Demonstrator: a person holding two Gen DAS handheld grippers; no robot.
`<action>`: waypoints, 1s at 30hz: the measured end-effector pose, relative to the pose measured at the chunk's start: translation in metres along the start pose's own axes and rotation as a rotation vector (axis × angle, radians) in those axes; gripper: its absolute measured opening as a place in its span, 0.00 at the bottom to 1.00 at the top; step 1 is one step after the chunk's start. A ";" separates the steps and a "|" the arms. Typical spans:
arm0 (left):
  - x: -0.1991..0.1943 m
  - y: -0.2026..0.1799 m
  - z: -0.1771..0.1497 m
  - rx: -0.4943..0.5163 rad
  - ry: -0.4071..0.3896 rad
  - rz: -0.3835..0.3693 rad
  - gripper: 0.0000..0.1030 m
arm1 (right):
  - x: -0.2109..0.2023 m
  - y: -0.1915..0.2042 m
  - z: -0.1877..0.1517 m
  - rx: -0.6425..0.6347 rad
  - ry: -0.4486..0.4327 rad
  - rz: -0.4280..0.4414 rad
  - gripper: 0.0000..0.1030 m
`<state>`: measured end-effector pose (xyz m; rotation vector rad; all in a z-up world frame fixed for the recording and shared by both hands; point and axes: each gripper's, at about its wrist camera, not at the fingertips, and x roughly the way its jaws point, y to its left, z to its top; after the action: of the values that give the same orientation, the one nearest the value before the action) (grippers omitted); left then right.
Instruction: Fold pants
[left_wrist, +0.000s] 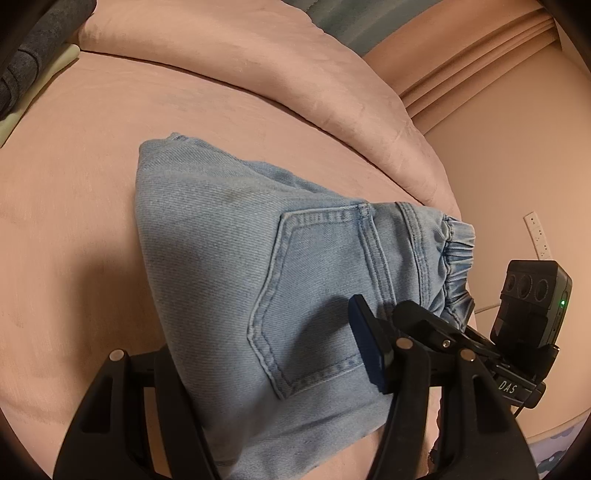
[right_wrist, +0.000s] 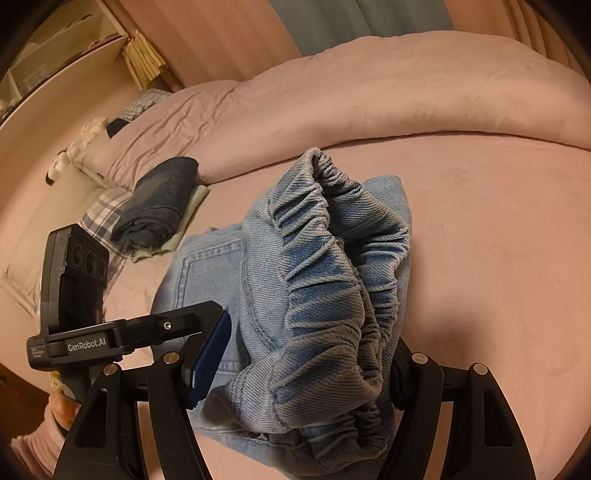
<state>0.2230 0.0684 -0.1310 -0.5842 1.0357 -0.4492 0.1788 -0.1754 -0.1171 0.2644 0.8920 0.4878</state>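
Left gripper (left_wrist: 266, 339): mine, tilted downward, jaws half-spread, seemingly pinching the pants (left_wrist: 221, 258) between my fingers. Right gripper (right_wrist: 303, 365): same tilt, jaws wider, clamped likewise; far pad hidden.

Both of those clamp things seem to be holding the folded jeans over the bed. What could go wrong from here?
1. The right gripper holds only the bunched elastic waistband; that thick, springy wad might slip out.
2. The left gripper holds the jeans near the back pocket; the layers could slide apart and spoil the fold.
3. The two grippers sit close together, so they might bump.
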 end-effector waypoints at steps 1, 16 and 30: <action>-0.001 0.000 0.000 0.000 0.001 0.002 0.60 | 0.002 -0.001 0.001 0.000 0.001 0.000 0.72; -0.003 -0.004 0.001 -0.024 0.049 0.008 0.60 | 0.018 -0.008 0.005 0.010 0.021 0.000 0.72; 0.003 -0.006 0.004 -0.012 0.062 0.069 0.60 | 0.033 -0.017 0.008 0.021 0.052 -0.011 0.72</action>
<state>0.2271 0.0627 -0.1275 -0.5465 1.1146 -0.4024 0.2076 -0.1734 -0.1420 0.2668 0.9491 0.4775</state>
